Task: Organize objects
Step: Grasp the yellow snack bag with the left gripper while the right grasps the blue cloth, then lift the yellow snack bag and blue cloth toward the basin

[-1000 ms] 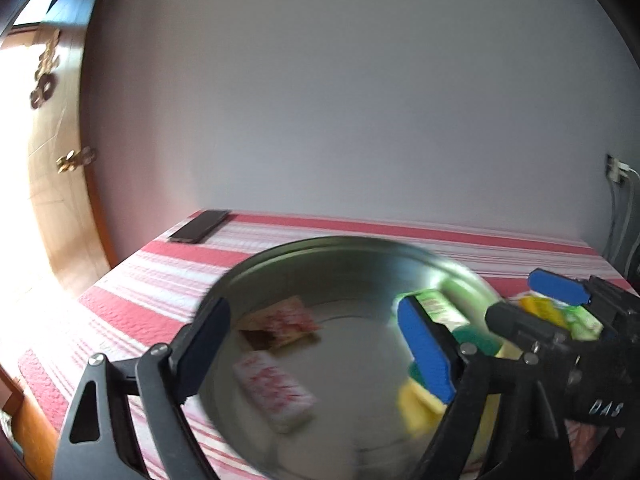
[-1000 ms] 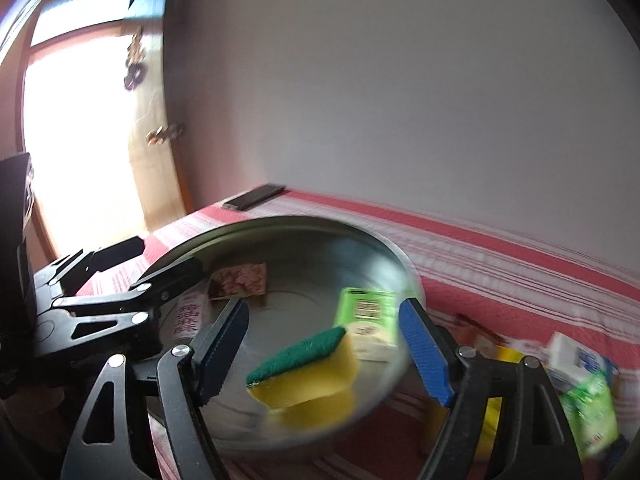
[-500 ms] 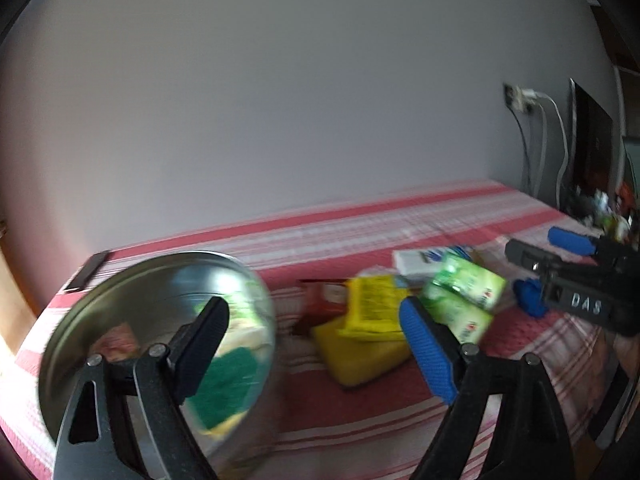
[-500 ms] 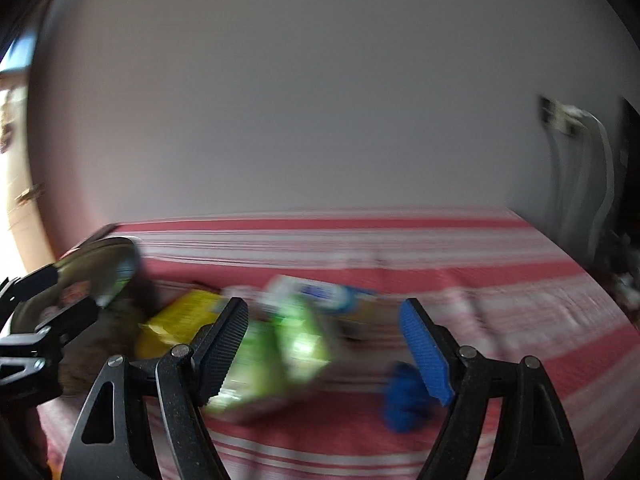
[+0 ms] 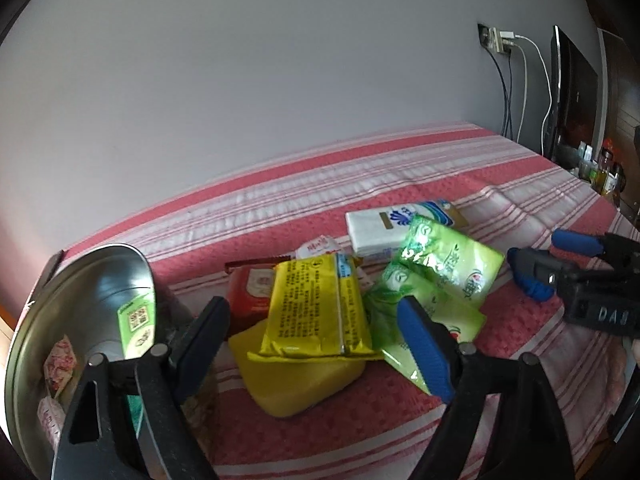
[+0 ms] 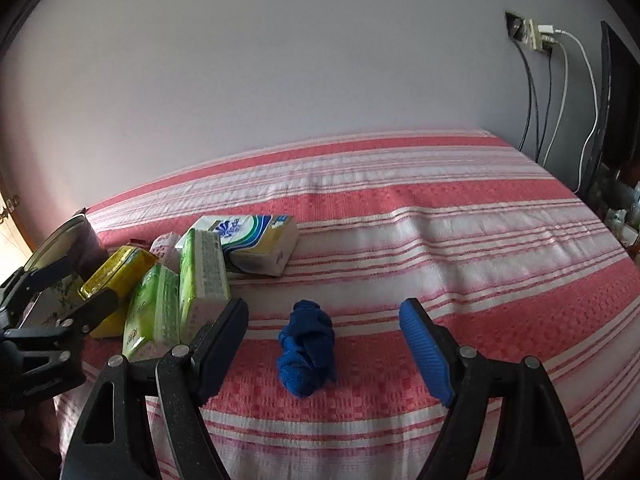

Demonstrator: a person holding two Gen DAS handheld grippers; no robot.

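The yellow packet [image 5: 316, 308] serves as landmark. Left of it sits the metal bowl [image 5: 80, 280], already holding a green pack with a QR code and small red-printed sachets. The packet itself, covered in fine print too small to read, lies on a yellow sponge [image 5: 304, 384]. Behind it is a red pack [image 5: 250, 292], and to its right two green tissue packs [image 5: 448, 268] and a white tissue pack with a blue emblem [image 5: 384, 228]. Further right lies a rolled blue cloth [image 6: 306, 350], alone on open bedspread.

The left gripper [image 5: 316, 344] hangs over the packet, its jaws closing but pressing nothing. The right gripper [image 6: 324, 344], lettered "DAS" on its body, straddles the blue cloth with jaws wide and apart from it.

The red-and-white striped bedspread [image 6: 460, 240] is bare right of the cloth. A plain grey wall backs it, with a socket and cables [image 6: 536, 36] at far right.
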